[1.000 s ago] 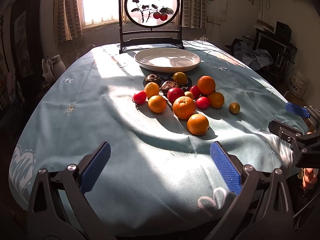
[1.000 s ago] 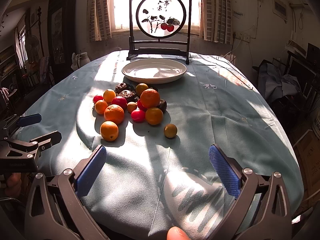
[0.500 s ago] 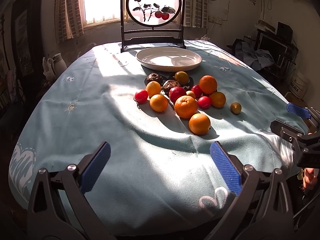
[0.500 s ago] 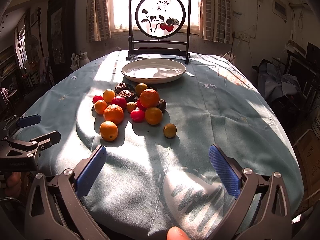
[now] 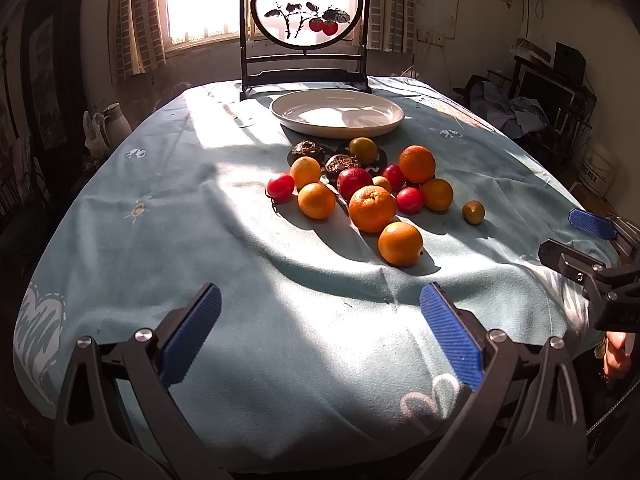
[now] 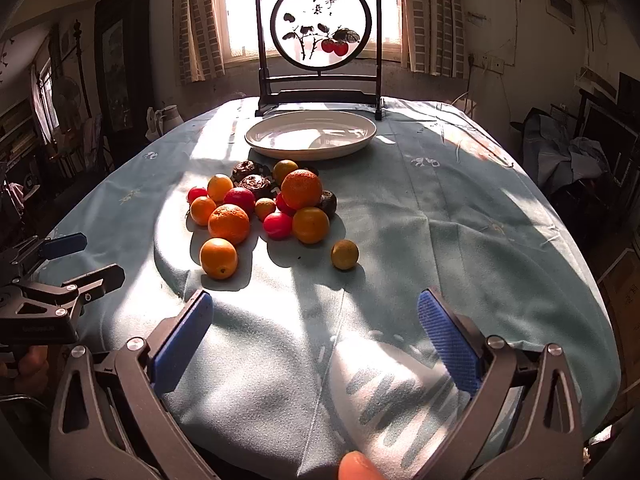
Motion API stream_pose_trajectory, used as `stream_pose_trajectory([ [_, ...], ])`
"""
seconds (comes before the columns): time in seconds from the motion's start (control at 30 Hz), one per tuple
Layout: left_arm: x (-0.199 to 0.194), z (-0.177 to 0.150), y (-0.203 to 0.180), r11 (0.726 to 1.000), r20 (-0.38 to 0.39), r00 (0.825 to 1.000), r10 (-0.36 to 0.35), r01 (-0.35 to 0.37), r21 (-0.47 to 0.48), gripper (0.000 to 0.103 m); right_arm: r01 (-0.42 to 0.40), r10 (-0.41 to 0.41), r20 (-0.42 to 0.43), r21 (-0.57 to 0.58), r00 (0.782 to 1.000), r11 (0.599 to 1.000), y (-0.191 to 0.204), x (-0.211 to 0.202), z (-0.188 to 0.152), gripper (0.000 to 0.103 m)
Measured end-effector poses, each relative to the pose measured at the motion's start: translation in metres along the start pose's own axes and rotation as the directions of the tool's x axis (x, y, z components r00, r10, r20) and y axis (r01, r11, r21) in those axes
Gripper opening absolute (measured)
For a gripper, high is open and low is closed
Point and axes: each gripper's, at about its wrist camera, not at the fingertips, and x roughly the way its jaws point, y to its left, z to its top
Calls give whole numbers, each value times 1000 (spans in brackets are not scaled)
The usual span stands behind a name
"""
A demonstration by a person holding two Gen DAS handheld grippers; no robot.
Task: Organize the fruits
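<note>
Your left gripper (image 5: 320,336) and right gripper (image 6: 320,340) both hold their ribbed blue pads wide apart, gripping nothing, above the soft, wrinkled blue tablecloth (image 5: 160,240). Ahead, the round fruits (image 5: 372,208) sit clustered on the cloth, one small greenish fruit (image 6: 344,254) apart. Beyond them your shallow white plate (image 6: 256,140) holds nothing

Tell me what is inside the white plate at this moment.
The white plate holds no fruit; only sunlight and shadow fall on its inside. The fruits all lie on the tablecloth in front of it. Its underside is hidden.
</note>
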Motion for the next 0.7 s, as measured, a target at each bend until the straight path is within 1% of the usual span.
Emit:
stream_pose_trajectory([
  [0.7, 9, 1, -2, 1000, -10, 1000, -1, 1, 1, 101, 1, -1, -13, 8, 1000, 1000, -6, 7, 1, 102],
])
